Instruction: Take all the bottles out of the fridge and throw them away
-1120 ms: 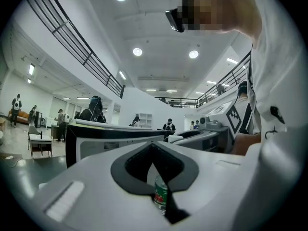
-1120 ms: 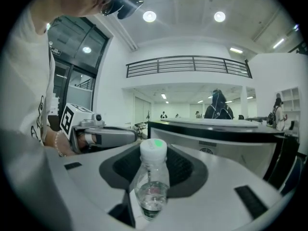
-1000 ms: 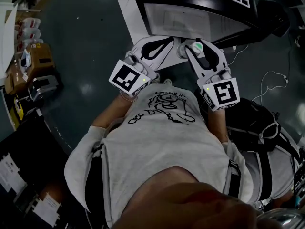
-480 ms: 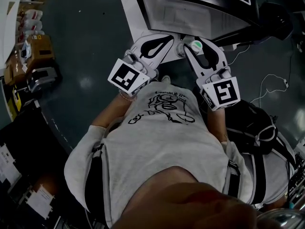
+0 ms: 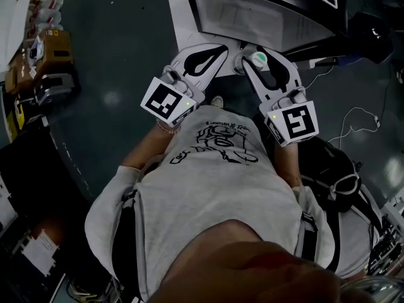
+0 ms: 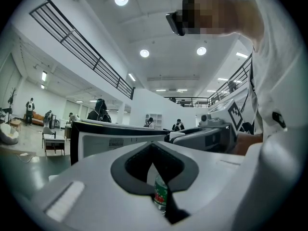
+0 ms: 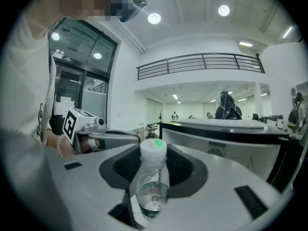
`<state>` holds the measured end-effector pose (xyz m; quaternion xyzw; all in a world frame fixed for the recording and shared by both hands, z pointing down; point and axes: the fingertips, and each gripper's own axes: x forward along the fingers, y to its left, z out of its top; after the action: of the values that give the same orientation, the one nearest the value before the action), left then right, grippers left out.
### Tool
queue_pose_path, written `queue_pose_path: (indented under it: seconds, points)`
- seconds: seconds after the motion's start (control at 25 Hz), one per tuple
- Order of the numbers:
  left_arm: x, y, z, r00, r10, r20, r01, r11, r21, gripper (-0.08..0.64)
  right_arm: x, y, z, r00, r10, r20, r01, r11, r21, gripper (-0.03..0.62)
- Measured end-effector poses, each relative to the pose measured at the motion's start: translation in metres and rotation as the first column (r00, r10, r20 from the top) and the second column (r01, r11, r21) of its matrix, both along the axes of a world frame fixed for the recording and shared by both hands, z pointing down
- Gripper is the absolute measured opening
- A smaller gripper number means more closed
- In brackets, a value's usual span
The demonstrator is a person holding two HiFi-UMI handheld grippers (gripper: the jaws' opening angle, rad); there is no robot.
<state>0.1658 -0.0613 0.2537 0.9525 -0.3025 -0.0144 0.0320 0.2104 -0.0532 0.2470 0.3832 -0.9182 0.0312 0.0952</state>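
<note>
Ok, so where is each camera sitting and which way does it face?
Head view: on the head, facing steeply down at shirt, left gripper, right gripper, fridge.
Left gripper view: on that gripper, along its jaws toward the fridge; shirt at right.
Right gripper view: on that gripper, along jaws gripping a bottle; shirt at left.
Shared: each gripper view shows the other gripper.

Grey T-shirt (image 5: 214, 194) with black print, white left gripper (image 5: 219, 50) and right gripper (image 5: 257, 57), black-and-white marker cubes (image 5: 165, 101)

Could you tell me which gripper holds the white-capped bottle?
The right gripper: its jaws clamp the white-capped clear plastic bottle; no cap tops the left gripper.
</note>
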Motion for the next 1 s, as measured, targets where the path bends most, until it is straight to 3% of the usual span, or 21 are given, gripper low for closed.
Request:
queue_pose_path:
  seconds: [0.52, 0.88, 1.0]
  points:
    - [-0.015, 0.002, -0.002, 0.997, -0.071, 0.009, 0.071, 0.997, 0.005, 0.009, -0.014, -0.001, -0.002, 0.997, -0.073, -0.006, 0.073, 0.997, 0.012, 0.158]
    - [-0.051, 0.01, 0.001, 0.99, -0.143, 0.014, 0.143, 0.989, -0.029, 0.008, -0.047, 0.003, -0.001, 0.99, -0.139, -0.01, 0.139, 0.99, 0.007, 0.158]
    - [-0.066, 0.012, 0.0, 0.986, -0.167, 0.007, 0.167, 0.986, -0.007, 0.008, -0.061, 0.004, -0.001, 0.987, -0.162, -0.013, 0.162, 0.987, 0.008, 0.158]
